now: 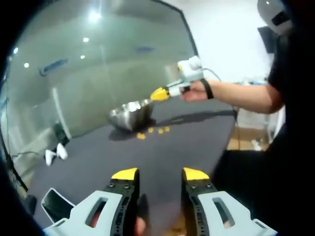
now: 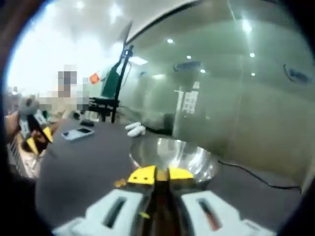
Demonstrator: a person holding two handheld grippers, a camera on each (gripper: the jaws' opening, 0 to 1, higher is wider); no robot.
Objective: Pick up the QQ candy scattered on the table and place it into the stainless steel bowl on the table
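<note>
Centrally in the left gripper view, small yellow-orange QQ candies (image 1: 150, 131) dot the dark table (image 1: 147, 157) beside the shiny stainless steel bowl (image 1: 131, 114); left gripper (image 1: 160, 173) gapes, right gripper (image 2: 160, 174) looks clenched.

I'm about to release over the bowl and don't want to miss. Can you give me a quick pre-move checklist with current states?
1. Right gripper over the stainless steel bowl: ok, tips at its rim.
2. Right jaws closed: ok, tips nearly touching.
3. Candy actually held between them: cannot tell.
4. Bowl resting on the dark table: ok.
5. Left gripper out of the way: ok, open and far from the bowl.
6. Yellow candies left beside the bowl: not ok, several remain.
</note>
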